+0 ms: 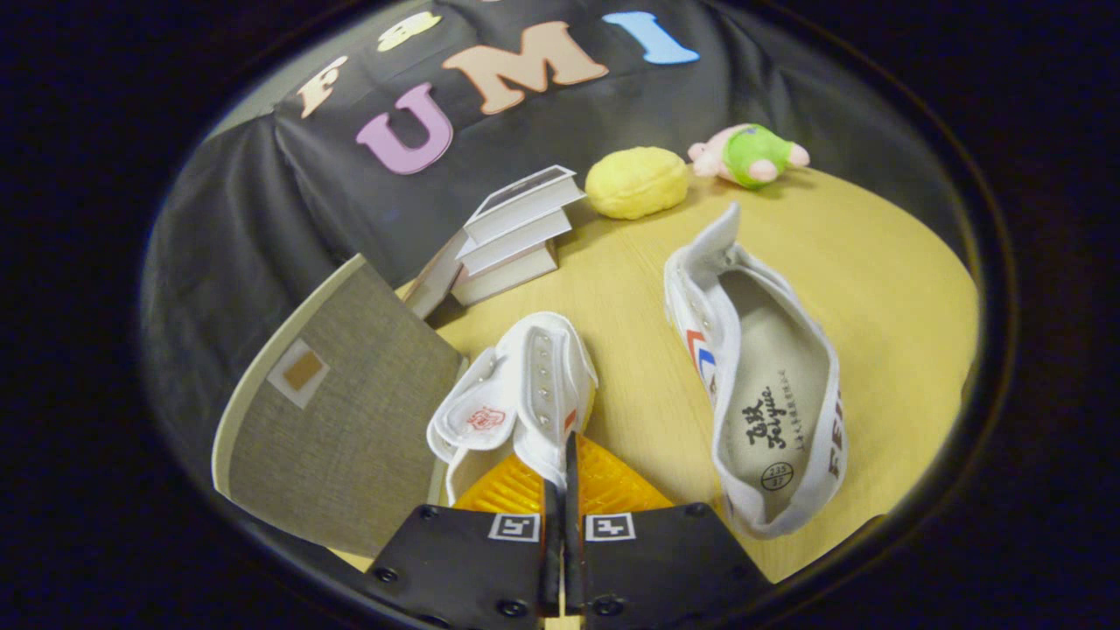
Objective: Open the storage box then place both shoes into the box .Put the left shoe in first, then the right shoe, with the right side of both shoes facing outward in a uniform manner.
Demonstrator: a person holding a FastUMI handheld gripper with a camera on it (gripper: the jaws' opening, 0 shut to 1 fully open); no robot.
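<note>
The hand-held gripper (564, 455) is squeezed tight on one white shoe (516, 394) (hold on!). Carry it slowly over to the grey storage box (341, 411).

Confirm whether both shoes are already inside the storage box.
No. One shoe lies on the table; the tongs grip the other shoe beside the box.

Matt white canvas covers both shoes (516, 385) (761, 385), coarse woven grey fabric faces the storage box lid (341, 420), the table (884, 262) shows smooth pale wood grain, and the toys (637, 182) (751, 155) look plush.
</note>
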